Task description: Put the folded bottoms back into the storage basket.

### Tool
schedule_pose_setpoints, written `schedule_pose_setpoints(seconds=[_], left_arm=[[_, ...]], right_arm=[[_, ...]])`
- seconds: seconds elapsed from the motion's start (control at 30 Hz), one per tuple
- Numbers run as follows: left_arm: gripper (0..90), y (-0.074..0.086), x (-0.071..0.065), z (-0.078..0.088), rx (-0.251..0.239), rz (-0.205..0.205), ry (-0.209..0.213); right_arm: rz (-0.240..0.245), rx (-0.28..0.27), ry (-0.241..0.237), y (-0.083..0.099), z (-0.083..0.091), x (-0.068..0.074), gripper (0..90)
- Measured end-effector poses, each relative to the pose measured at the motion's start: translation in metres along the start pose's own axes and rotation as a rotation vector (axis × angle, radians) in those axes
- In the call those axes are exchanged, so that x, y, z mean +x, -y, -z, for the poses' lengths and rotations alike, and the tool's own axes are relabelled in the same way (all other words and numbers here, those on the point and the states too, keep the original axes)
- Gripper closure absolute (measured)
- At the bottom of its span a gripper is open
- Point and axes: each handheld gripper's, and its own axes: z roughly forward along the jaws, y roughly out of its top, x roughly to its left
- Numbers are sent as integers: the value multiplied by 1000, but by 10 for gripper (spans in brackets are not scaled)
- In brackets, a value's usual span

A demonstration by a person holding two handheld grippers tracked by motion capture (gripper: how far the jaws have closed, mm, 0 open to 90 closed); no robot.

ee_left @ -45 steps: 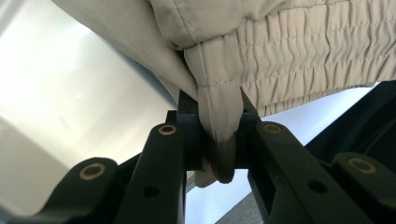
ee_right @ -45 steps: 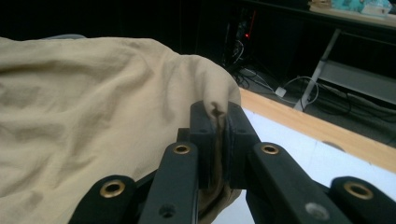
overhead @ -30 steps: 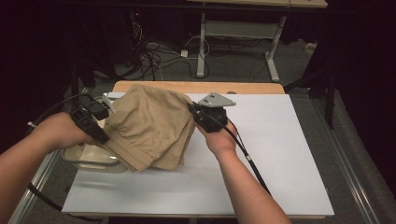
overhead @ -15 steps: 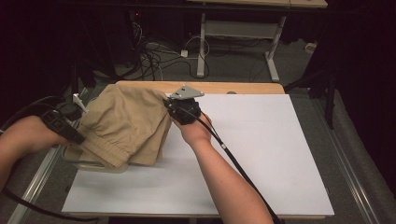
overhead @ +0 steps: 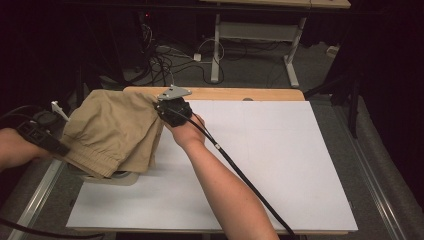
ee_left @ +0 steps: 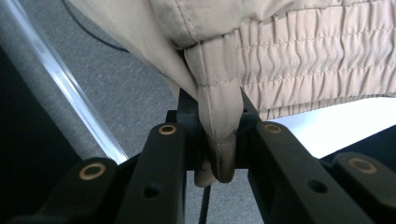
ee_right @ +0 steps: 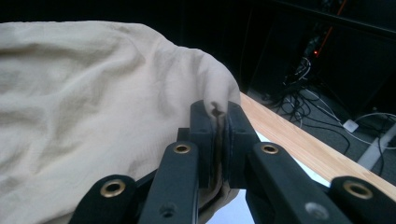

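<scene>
Gripping a fold of tan cloth between its closed jaws, the left hand-held gripper [ee_left: 217, 154] held the elastic waistband edge of a pair of tan shorts [overhead: 112, 132]; the gathered, stitched band ran off to the right just above the jaws. The right hand-held gripper [ee_right: 218, 140] was likewise clamped on a pinch of the same fabric, at a smooth corner of the garment near the far wooden edge of the tabletop [overhead: 260, 150].

Seen from above, the two hand-held grippers held opposite sides of the shorts, the left one [overhead: 42, 137] beyond the tabletop's left edge and the right one [overhead: 172, 110] over its far left corner. Holding two points apart probably kept the cloth spread and off the surface, so it could be carried or laid down flat.

The shorts hung over the left edge of the white tabletop, partly above a pale shallow container [overhead: 112, 177] just below them. The cloth hid most of it, so its contents could not be told.
</scene>
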Motion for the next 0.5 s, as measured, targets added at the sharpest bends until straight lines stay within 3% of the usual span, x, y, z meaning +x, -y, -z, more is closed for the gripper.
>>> schedule_pose_setpoints(seconds=[0.17, 0.3, 0.5], left_arm=[[778, 6, 11, 1, -3, 25, -8], [778, 8, 14, -7, -7, 34, 16], [775, 4, 9, -23, -17, 21, 68]], right_arm=[[5, 2, -17, -6, -17, 6, 859], [5, 22, -17, -4, -28, 5, 859], [-5, 93, 0, 12, -44, -8, 857]])
